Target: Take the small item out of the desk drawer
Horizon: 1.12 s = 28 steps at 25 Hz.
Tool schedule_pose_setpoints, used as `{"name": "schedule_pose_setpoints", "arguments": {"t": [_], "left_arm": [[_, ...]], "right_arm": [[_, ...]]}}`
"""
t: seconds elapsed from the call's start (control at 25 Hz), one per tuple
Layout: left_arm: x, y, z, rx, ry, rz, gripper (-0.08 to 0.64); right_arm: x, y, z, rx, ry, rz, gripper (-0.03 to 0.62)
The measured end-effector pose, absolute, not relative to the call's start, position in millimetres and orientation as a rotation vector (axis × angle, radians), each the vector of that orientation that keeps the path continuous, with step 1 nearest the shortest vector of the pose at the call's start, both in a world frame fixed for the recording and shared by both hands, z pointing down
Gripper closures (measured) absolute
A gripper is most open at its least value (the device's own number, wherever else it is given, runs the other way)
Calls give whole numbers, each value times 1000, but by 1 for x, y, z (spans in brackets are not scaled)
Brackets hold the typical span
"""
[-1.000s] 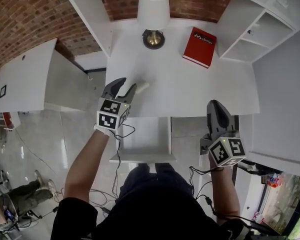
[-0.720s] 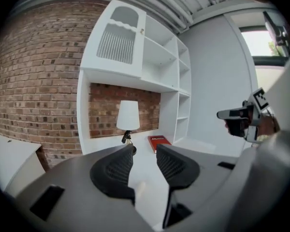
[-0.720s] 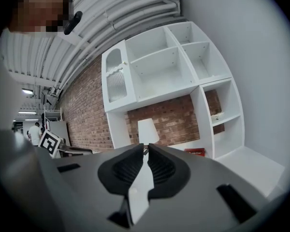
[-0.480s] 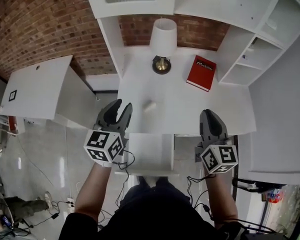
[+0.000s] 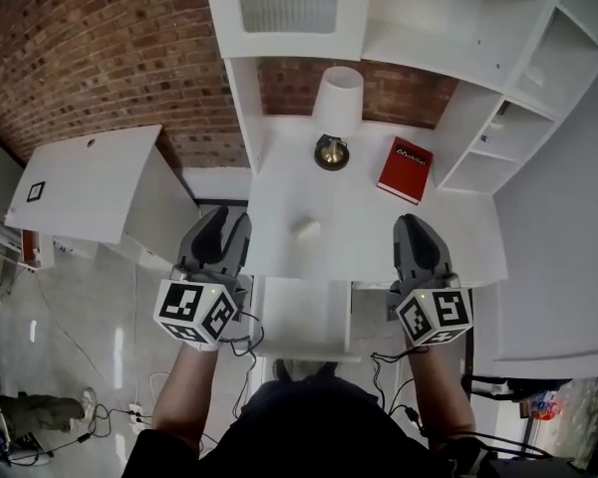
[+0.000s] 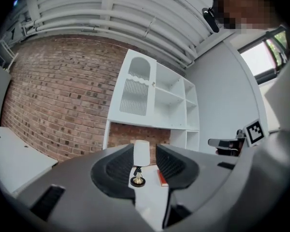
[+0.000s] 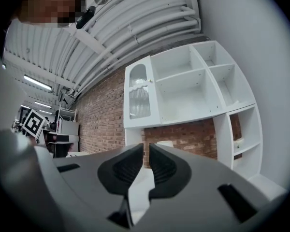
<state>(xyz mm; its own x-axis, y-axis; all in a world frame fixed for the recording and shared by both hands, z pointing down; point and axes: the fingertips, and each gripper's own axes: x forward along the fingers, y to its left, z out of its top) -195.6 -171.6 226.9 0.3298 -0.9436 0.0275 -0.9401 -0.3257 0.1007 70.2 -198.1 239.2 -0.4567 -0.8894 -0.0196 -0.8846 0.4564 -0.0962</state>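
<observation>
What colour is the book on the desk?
Red; the book shows best in the head view.

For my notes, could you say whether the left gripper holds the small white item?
No, the left gripper is open and empty; the small white item lies on the desk.

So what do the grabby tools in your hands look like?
The dark grey plastic left tool and right tool each have two curved jaws, ribbed inside. Behind each sits a white cube with black square markers. Thin black cables trail from them. The person wears a black short-sleeved top.
</observation>
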Motion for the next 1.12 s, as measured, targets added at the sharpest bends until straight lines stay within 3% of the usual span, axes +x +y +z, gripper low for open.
{"name": "schedule_pose_setpoints", "arguments": {"t": [0.28, 1.12], "left_arm": [[-217, -154, 207, 2505, -1928, -20, 420], [-211, -158, 218, 2488, -1924, 3, 423]], "right_arm": [[51, -186, 217, -1580, 2670, 63, 560], [57, -189, 211, -1556, 2650, 106, 560]]}}
